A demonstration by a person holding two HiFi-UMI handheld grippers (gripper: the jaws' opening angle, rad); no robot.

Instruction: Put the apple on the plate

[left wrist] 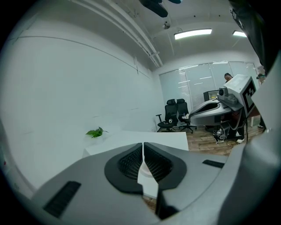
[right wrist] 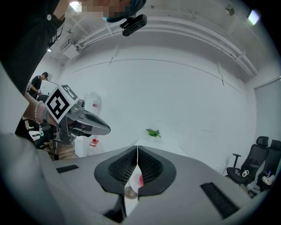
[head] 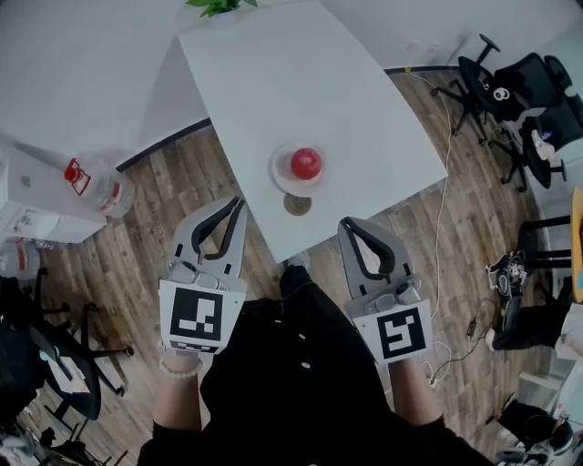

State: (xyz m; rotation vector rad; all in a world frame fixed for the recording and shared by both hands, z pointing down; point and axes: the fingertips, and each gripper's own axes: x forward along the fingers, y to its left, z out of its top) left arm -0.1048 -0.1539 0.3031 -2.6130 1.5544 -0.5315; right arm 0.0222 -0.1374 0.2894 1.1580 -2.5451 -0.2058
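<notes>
Closest to the camera, a person in a black top (head: 291, 382) stands on a wooden floor (head: 164, 214) and holds a two-jaw gripper in each hand, both pointing away from the body toward a white table (head: 273, 82). The left gripper (head: 239, 202) is clenched with nothing in it; its own view shows the two dark ribbed pads pressed together at the tips. A square black-and-white marker cube (head: 196, 317) sits at its near end, and a bead bracelet (head: 179, 369) circles the wrist behind it. The right gripper (head: 349, 221) is likewise clenched and empty, tips meeting, with its own marker cube (head: 398, 334) near the hand. Both grippers hang over the floor, just short of the table's near corner, one to either side of it.

Just past that corner, on the table, lies a small round brownish disc (head: 297, 206). Right beyond it sits a pale plate (head: 281, 178), and the red apple (head: 306, 164) rests on the plate, well apart from both grippers.

Farther off, a leafy green plant (head: 219, 5) shows at the table's far edge against a white wall. To the left, on the floor, stands a large clear water jug (head: 96, 187) with a red handle. To the far right stand black office chairs (head: 510, 91).
</notes>
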